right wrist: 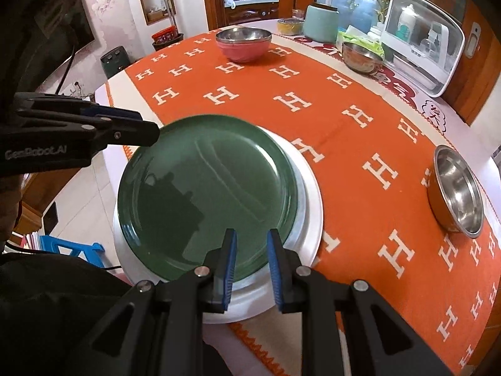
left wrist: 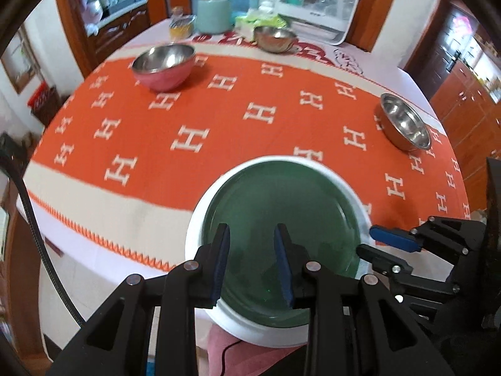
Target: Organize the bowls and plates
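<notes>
A green plate [left wrist: 281, 219] [right wrist: 206, 197] lies on a stack of white plates [right wrist: 308, 206] [left wrist: 200, 219] at the near edge of the table. My left gripper [left wrist: 252, 241] hovers open over the green plate. My right gripper [right wrist: 250, 244] is open above the stack's near rim; in the left wrist view [left wrist: 372, 239] its fingers stand at the plate's right edge. A pink steel bowl [left wrist: 162, 65] [right wrist: 243, 44], a steel bowl at the back [left wrist: 275, 38] [right wrist: 361, 56] and a steel bowl on the right [left wrist: 404, 122] [right wrist: 455, 191] stand apart on the cloth.
An orange H-patterned cloth [left wrist: 219, 119] covers the round table. At the back stand a mint pot [left wrist: 214, 12], a yellow tin [left wrist: 181, 28], a tissue pack [left wrist: 250, 22] and a white dish cabinet [left wrist: 319, 3]. A blue stool [right wrist: 72, 247] is beside the table.
</notes>
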Action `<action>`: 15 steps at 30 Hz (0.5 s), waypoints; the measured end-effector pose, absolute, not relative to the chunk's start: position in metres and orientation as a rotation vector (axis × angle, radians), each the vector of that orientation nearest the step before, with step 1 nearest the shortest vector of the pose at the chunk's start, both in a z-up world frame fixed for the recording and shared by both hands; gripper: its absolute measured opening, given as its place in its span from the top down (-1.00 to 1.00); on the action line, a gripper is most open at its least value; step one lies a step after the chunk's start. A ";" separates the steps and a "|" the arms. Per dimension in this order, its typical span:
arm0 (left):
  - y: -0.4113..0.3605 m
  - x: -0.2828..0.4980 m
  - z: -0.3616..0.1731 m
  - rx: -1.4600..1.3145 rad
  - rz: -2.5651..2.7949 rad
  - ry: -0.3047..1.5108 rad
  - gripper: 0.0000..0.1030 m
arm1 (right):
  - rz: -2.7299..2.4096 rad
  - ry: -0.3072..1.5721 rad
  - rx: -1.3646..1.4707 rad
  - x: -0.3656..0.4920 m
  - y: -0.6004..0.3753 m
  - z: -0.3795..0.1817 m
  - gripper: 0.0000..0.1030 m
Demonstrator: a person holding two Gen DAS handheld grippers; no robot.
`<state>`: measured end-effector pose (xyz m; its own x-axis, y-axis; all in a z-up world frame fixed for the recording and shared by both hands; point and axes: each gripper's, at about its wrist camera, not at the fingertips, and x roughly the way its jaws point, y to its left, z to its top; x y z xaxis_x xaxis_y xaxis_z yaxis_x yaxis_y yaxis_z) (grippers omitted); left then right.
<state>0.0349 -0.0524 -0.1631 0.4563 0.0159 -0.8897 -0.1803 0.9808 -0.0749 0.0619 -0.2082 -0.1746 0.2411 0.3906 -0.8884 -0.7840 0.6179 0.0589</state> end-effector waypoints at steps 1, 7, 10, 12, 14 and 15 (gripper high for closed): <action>-0.055 0.036 -0.161 -0.157 0.120 1.089 0.46 | 0.841 1.041 -0.440 0.063 -0.209 -0.174 0.61; -0.069 0.046 -0.147 -0.093 0.109 1.075 0.46 | 0.835 1.020 -0.386 0.073 -0.215 -0.170 0.61; -0.074 0.052 -0.143 -0.070 0.105 1.074 0.45 | 0.827 1.008 -0.356 0.077 -0.220 -0.168 0.61; -0.076 0.055 -0.141 -0.060 0.104 1.075 0.42 | 0.816 1.000 -0.339 0.080 -0.224 -0.166 0.61; -0.077 0.060 -0.139 -0.058 0.097 1.077 0.42 | 0.801 0.994 -0.325 0.083 -0.227 -0.165 0.61; -0.078 0.062 -0.138 -0.060 0.095 1.079 0.42 | 0.794 0.993 -0.318 0.084 -0.229 -0.163 0.61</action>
<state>0.0625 -0.0777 -0.1380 0.4683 0.0482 -0.8823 -0.1066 0.9943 -0.0023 0.0844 -0.2292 -0.1634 0.3016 0.4489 -0.8412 -0.7218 0.6840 0.1062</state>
